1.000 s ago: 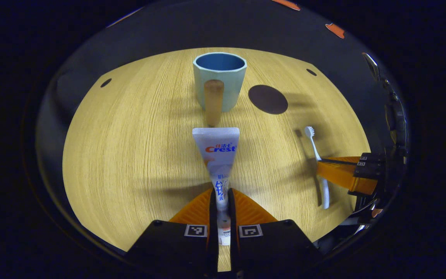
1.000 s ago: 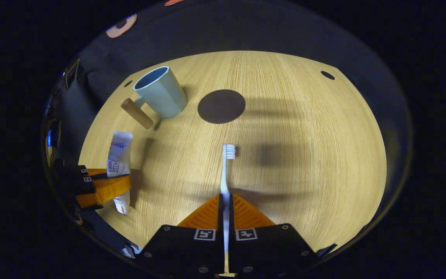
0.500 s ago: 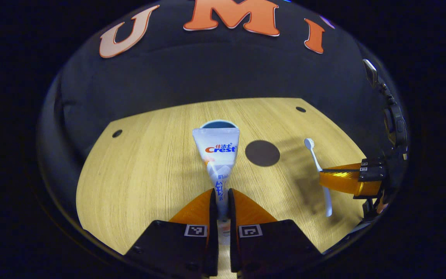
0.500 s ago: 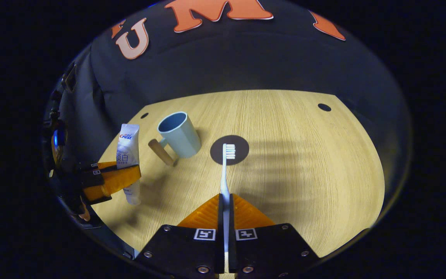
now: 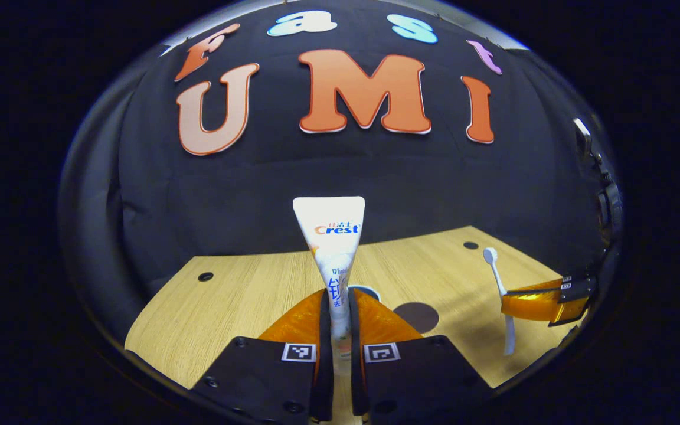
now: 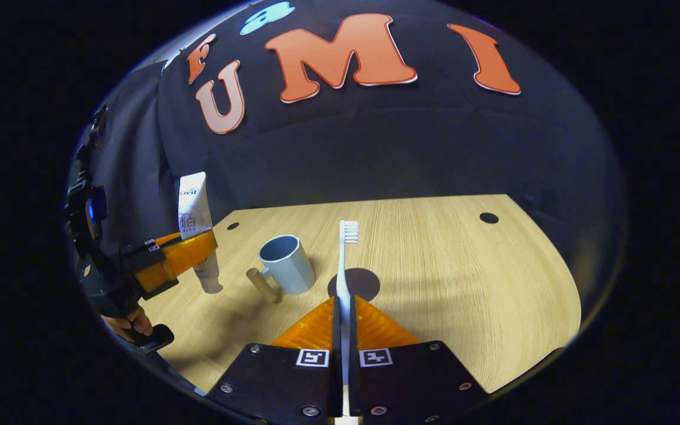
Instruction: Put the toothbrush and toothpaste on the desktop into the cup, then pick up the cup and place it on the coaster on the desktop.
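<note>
Both grippers have risen since a second ago: the left gripper (image 5: 338, 307) stays clamped on the toothpaste (image 5: 332, 236), the right gripper (image 6: 343, 313) on the toothbrush (image 6: 344, 265), both upright above the table (image 6: 446, 265).

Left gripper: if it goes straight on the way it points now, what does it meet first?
Probably the booth wall. The left gripper, shut on the toothpaste, points above the cup; depth is uncertain.

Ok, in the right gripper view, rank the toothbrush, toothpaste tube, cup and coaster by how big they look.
1. toothbrush, longest, though nearest the camera
2. toothpaste tube
3. cup, about level with the tube, so unsure
4. coaster, partly hidden behind the brush
</note>
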### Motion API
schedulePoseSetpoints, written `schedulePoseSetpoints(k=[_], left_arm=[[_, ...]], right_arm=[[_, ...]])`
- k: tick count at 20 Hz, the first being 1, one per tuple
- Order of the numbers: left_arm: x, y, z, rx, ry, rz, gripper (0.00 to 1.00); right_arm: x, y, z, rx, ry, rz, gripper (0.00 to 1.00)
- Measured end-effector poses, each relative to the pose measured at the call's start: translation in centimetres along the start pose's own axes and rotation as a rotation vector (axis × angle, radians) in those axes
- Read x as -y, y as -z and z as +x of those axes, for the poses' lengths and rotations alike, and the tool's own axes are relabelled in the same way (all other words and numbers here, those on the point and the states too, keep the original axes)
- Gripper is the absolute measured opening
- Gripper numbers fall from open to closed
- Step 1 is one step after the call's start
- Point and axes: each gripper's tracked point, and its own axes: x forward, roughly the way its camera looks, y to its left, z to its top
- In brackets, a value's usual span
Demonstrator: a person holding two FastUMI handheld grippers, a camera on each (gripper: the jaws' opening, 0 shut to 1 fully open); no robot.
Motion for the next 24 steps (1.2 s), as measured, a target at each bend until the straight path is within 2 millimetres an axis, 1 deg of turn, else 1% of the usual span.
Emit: schedulePoseSetpoints(k=[3, 5, 7, 10, 12, 14, 17, 18, 20, 23, 24], left_arm=[[-0.9, -3.4, 1.5, 0.106, -0.002, -0.053, 0.15], [-1.0, -4.4, 2.8, 0.152, 0.004, -0.080, 0.16], [-1.2, -5.1, 4.1, 0.191, 0.005, -0.101, 0.16], [-1.6, -5.1, 6.6, 0.228, 0.002, -0.112, 0.16], [-1.5, -4.7, 8.7, 0.229, 0.015, -0.120, 0.16], [-1.5, -3.7, 10.3, 0.220, 0.025, -0.128, 0.16], [-0.7, -1.9, 11.9, 0.188, 0.058, -0.143, 0.16], [-0.6, -1.4, 12.5, 0.179, 0.069, -0.150, 0.16], [-0.2, -0.6, 13.2, 0.162, 0.085, -0.162, 0.17], [0.5, 1.4, 13.8, 0.107, 0.101, -0.166, 0.20], [0.5, 1.6, 13.8, 0.103, 0.103, -0.165, 0.21]], right_arm=[[-0.1, -0.8, 0.0, 0.052, -0.006, -0.018, 0.04], [0.0, -1.2, 0.1, 0.074, -0.004, -0.027, 0.04], [0.2, -1.7, 0.6, 0.099, -0.003, -0.033, 0.05], [0.6, -3.0, 1.4, 0.158, 0.002, -0.062, 0.05], [0.9, -3.6, 1.7, 0.179, -0.006, -0.056, 0.04], [0.9, -3.9, 2.2, 0.187, -0.017, -0.045, 0.04], [1.4, -4.1, 3.1, 0.199, -0.010, -0.049, 0.04], [1.2, -4.2, 3.0, 0.205, -0.015, -0.051, 0.04], [1.2, -4.0, 3.3, 0.205, -0.028, -0.044, 0.04], [1.1, -3.9, 3.8, 0.207, -0.028, -0.056, 0.04], [1.1, -3.9, 4.0, 0.207, -0.026, -0.057, 0.04]])
